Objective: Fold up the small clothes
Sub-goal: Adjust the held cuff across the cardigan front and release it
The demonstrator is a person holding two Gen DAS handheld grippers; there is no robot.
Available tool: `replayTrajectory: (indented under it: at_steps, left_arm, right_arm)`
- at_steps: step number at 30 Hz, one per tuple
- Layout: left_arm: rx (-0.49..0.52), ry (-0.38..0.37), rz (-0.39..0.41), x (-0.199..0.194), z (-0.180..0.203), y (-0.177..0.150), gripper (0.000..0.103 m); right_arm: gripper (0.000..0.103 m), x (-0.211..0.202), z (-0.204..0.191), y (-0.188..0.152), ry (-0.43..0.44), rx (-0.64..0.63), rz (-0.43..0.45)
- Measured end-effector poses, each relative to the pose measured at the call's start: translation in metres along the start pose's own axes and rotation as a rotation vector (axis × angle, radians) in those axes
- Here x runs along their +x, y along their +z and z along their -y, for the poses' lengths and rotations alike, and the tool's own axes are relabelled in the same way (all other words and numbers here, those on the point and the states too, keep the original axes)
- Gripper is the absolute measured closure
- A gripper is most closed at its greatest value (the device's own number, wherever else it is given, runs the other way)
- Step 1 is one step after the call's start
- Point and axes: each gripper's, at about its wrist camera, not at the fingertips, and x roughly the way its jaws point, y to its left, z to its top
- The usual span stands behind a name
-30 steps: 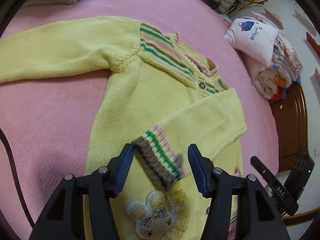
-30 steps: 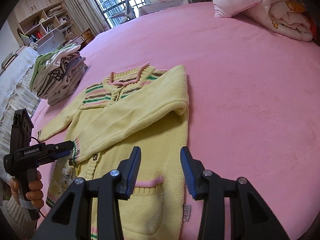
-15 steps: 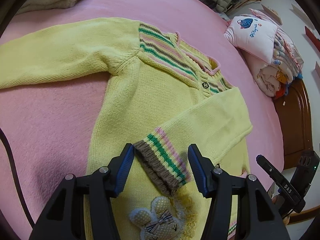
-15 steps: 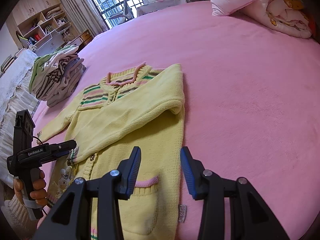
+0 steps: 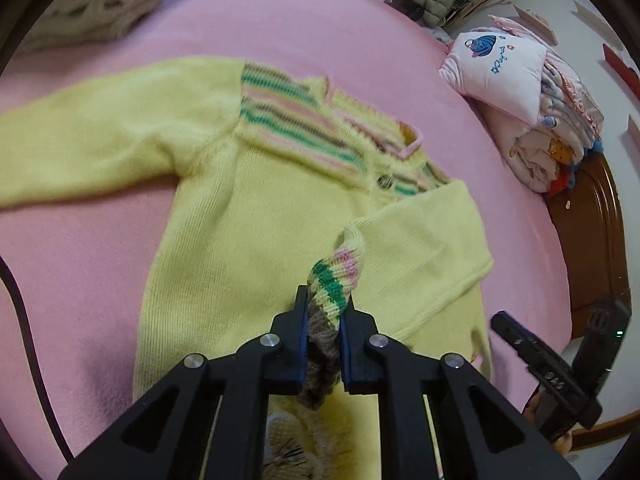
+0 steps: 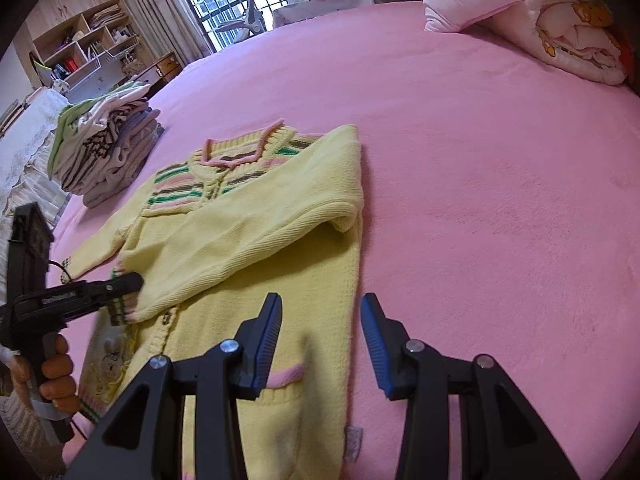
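A small yellow knit cardigan (image 5: 248,240) (image 6: 256,240) lies flat on the pink bed, one sleeve folded across its chest. My left gripper (image 5: 325,312) is shut on that sleeve's striped cuff (image 5: 334,284), which bunches up between the pads and lifts a little off the body. In the right wrist view the left gripper (image 6: 128,284) pinches the cuff at the cardigan's left edge. My right gripper (image 6: 320,320) hovers open over the cardigan's lower right part, above the pink-trimmed pocket (image 6: 288,396), with nothing between its fingers.
A stack of folded clothes (image 6: 108,148) sits at the bed's far left. A pink pillow (image 5: 500,72) and a rolled quilt (image 6: 576,20) lie by the wooden headboard (image 5: 592,248). Pink bedcover (image 6: 500,200) stretches right of the cardigan.
The left gripper's jaws, open around the striped cuff earlier, have closed on it and raised it slightly. The right gripper has stayed open in the same spot.
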Motion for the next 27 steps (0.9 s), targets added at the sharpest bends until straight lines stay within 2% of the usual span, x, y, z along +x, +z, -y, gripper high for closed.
replayTrajectory:
  at_steps: [6, 10, 14, 18, 23, 27]
  left_arm:
    - [-0.008, -0.049, 0.083, -0.020, 0.025, 0.045, 0.093]
    - [0.001, -0.076, 0.122, -0.025, 0.042, 0.075, 0.093]
    - [0.016, -0.081, 0.163, -0.032, 0.059, 0.098, 0.093]
    - [0.006, -0.040, 0.183, -0.033, 0.057, 0.111, 0.093]
    - [-0.047, 0.016, 0.143, -0.016, 0.031, 0.106, 0.093]
    - [-0.078, 0.067, 0.107, 0.003, 0.007, 0.095, 0.093]
  right_arm:
    - [0.062, 0.027, 0.002, 0.022, -0.056, -0.024, -0.016]
    - [0.062, 0.046, 0.004, 0.043, -0.052, 0.013, -0.018]
    - [0.062, 0.062, 0.001, 0.053, -0.084, 0.003, -0.029]
    - [0.062, 0.068, 0.007, 0.055, -0.141, 0.016, -0.026]
    - [0.062, 0.059, 0.025, 0.053, -0.119, 0.051, -0.014]
    - [0.062, 0.051, 0.023, 0.049, -0.123, 0.028, -0.001]
